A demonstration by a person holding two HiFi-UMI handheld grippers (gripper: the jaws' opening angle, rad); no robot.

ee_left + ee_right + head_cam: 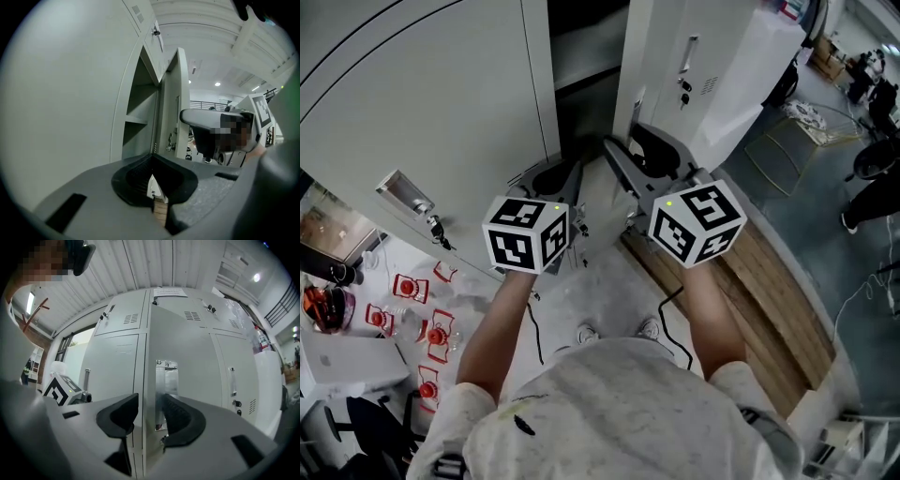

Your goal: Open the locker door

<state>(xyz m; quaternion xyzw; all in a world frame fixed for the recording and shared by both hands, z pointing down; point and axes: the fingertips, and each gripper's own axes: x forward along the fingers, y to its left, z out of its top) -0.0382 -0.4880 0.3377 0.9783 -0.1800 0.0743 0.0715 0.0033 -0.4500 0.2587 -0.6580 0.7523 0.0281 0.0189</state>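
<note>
The grey locker door (pixel 630 66) stands ajar, with a dark gap (pixel 581 94) to its left. In the head view my right gripper (pixel 623 141) reaches to the door's free edge. In the right gripper view that edge (pixel 147 380) runs up between the two black pads (pixel 180 420); the right gripper (pixel 150 413) is open around it, and I see no firm press. The door's shiny handle plate (pixel 166 376) sits just above. My left gripper (pixel 567 173) hangs beside the opening, shut and empty (pixel 153 159). Its view shows the locker's shelf (pixel 138 119) and the door (pixel 177 108) edge-on.
A closed locker door with a keyed lock (pixel 417 202) is at the left. Another white locker (pixel 712 66) is at the right. Red-and-white items (pixel 427 333) lie on the floor at the left. A wooden board (pixel 764 281) runs along the right, and a metal frame (pixel 787 150) stands beyond.
</note>
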